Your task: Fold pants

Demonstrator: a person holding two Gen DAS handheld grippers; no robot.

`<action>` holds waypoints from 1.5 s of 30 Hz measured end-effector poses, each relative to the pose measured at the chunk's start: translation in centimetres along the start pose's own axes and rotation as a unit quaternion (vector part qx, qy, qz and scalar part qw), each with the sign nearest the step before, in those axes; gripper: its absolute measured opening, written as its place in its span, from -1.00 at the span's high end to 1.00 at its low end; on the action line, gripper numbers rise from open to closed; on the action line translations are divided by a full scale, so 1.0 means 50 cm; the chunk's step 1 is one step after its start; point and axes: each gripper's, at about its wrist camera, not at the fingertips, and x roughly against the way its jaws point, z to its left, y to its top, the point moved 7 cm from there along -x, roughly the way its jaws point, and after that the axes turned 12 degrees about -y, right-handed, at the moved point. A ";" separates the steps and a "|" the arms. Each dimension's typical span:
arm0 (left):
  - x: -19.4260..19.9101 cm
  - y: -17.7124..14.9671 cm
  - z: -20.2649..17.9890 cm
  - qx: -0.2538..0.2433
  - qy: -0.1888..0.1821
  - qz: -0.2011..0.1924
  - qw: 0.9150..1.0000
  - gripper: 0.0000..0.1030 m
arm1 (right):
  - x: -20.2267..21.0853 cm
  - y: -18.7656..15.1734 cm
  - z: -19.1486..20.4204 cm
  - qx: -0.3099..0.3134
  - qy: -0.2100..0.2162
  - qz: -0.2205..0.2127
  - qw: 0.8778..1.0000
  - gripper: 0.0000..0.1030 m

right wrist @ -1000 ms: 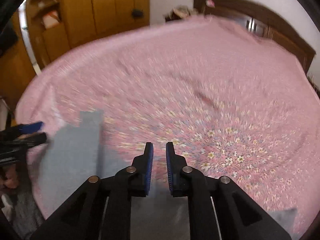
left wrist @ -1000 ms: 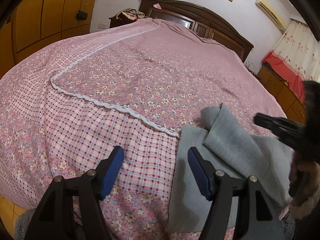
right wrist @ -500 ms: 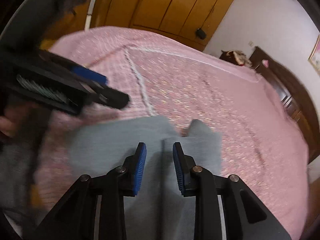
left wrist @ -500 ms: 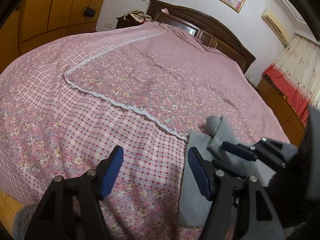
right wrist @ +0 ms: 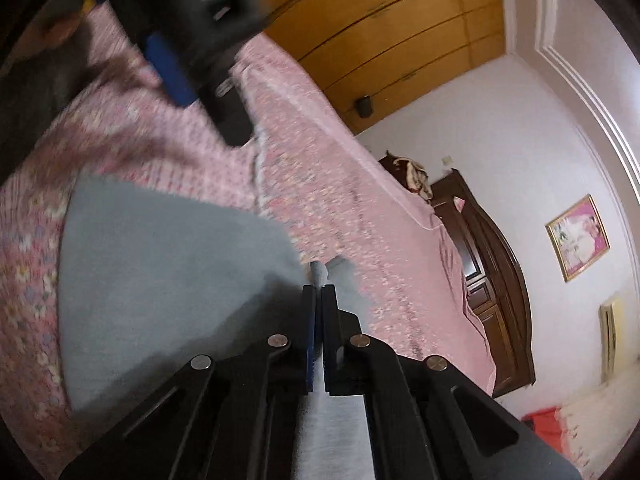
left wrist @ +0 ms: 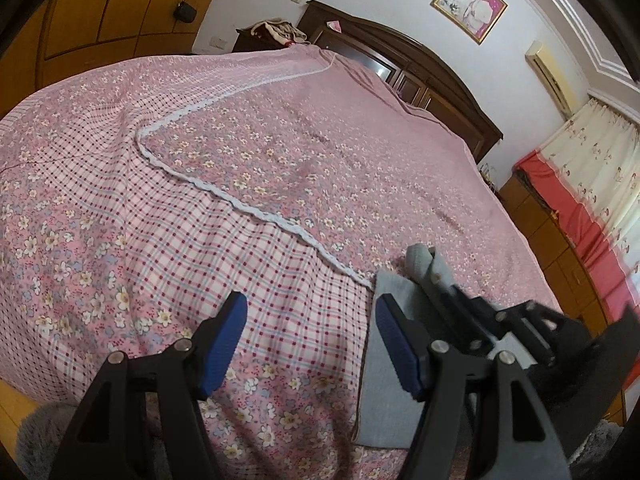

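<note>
Grey pants [left wrist: 380, 392] lie folded on the near right part of the pink floral bedspread [left wrist: 280, 168]. My left gripper [left wrist: 312, 340] is open and empty, hovering just left of the pants' edge. My right gripper [right wrist: 319, 294] is shut on a raised fold of the grey pants [right wrist: 168, 272]; a bit of cloth sticks out past its tips. The right gripper also shows in the left wrist view [left wrist: 436, 284], lying across the pants with the cloth end [left wrist: 418, 258] pinched. The left gripper appears blurred at the top left of the right wrist view [right wrist: 168, 68].
A dark wooden headboard [left wrist: 420, 64] is at the bed's far end. Wooden wardrobes [left wrist: 100, 20] stand to the left. A low cabinet and red-and-cream curtains [left wrist: 580, 200] are to the right. The bed's near edge is just below my grippers.
My right gripper has closed from slightly open onto a fold of the pants and rolled sideways. My left gripper has stayed open, its view shifting a little to the left.
</note>
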 end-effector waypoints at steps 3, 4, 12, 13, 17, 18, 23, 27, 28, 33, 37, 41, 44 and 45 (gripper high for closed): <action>0.008 -0.002 0.009 0.001 0.003 0.001 1.000 -0.36 | 0.046 0.023 -0.022 -0.027 0.030 -0.030 0.999 0.94; 0.015 -0.005 0.015 0.001 0.004 0.001 1.000 -0.36 | 0.058 0.027 -0.022 -0.028 0.036 -0.037 0.998 0.94; 0.057 -0.008 0.063 0.031 0.006 -0.013 0.999 -0.36 | 0.139 0.059 0.083 0.038 0.104 -0.094 0.989 0.94; 0.060 -0.009 0.069 0.037 0.007 -0.013 0.999 -0.36 | 0.140 0.056 0.091 0.042 0.108 -0.094 0.989 0.94; 0.067 -0.011 0.081 0.048 -0.001 -0.011 0.999 -0.36 | 0.121 0.049 0.100 0.039 0.119 -0.090 0.988 0.94; 0.067 -0.010 0.081 0.046 -0.001 -0.010 0.999 -0.36 | 0.117 0.049 0.099 0.034 0.121 -0.089 0.988 0.94; 0.069 -0.009 0.085 0.033 0.006 -0.005 0.999 -0.36 | 0.133 0.051 0.102 0.038 0.124 -0.103 0.986 0.94; 0.068 -0.007 0.083 0.034 0.006 -0.005 0.999 -0.36 | 0.178 0.047 0.135 0.055 0.130 -0.115 0.983 0.94; 0.068 -0.006 0.084 0.034 0.005 -0.005 0.999 -0.36 | 0.180 0.047 0.139 0.057 0.130 -0.118 0.983 0.94; 0.064 -0.009 0.081 0.031 0.007 0.000 0.999 -0.36 | 0.187 0.050 0.163 0.052 0.148 -0.109 0.982 0.93; 0.051 -0.011 0.057 0.026 0.009 0.004 1.000 -0.36 | 0.205 0.068 0.131 -0.009 0.220 -0.098 0.970 0.87; 0.044 -0.013 0.048 0.033 0.004 0.002 0.999 -0.36 | 0.151 0.078 0.009 -0.106 0.257 -0.073 0.958 0.67; 0.044 -0.016 0.053 0.035 0.002 0.003 0.999 -0.36 | 0.052 0.051 -0.052 -0.137 0.287 -0.025 0.948 0.63; 0.044 -0.017 0.055 0.034 0.002 0.004 0.999 -0.36 | 0.011 0.036 -0.064 -0.136 0.287 -0.007 0.948 0.61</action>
